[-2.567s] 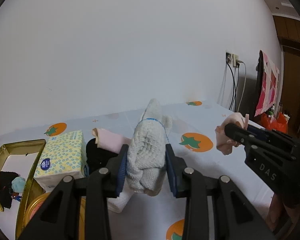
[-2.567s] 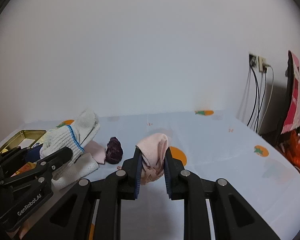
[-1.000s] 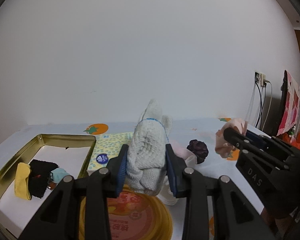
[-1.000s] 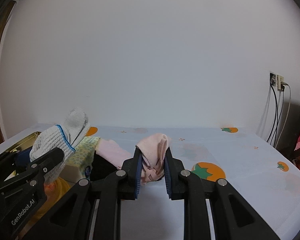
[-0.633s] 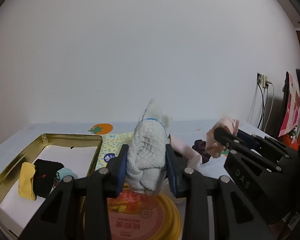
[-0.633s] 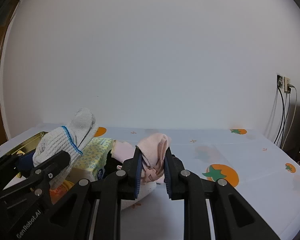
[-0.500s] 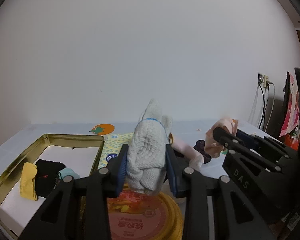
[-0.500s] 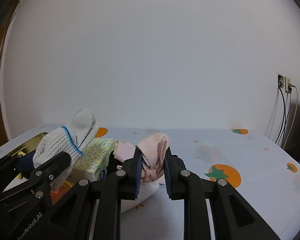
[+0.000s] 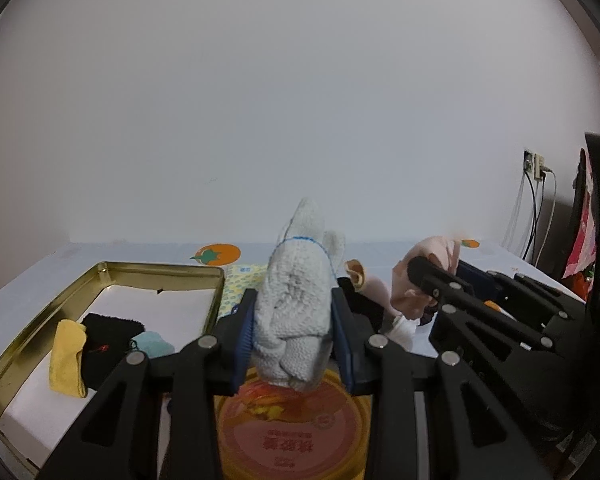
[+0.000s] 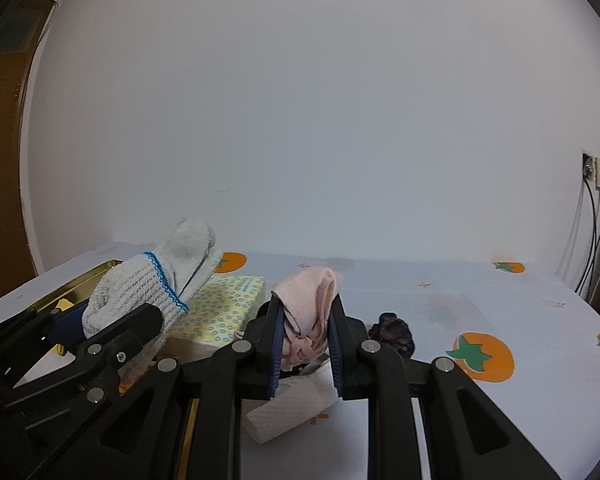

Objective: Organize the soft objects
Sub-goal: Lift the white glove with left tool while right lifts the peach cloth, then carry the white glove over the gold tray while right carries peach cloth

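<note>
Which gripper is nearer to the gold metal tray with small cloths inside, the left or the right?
Left. The left gripper, holding a grey knitted glove, is just right of the gold metal tray. The right gripper, holding a pink cloth, is farther right.

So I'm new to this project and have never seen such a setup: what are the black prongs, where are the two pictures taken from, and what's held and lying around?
The prongs are two-finger tools that a person carries, one per hand, each with a camera looking along its fingers. One picture is from the left tool, one from the right.

The left hand-held gripper is shut on a grey knitted glove. The right hand-held gripper is shut on a pink cloth.

On the tablecloth, which is printed with orange fruit, lie a gold tin tray holding yellow, black and teal cloths, a patterned tissue pack, a round orange lid, a white cloth and a dark purple scrunchie.
</note>
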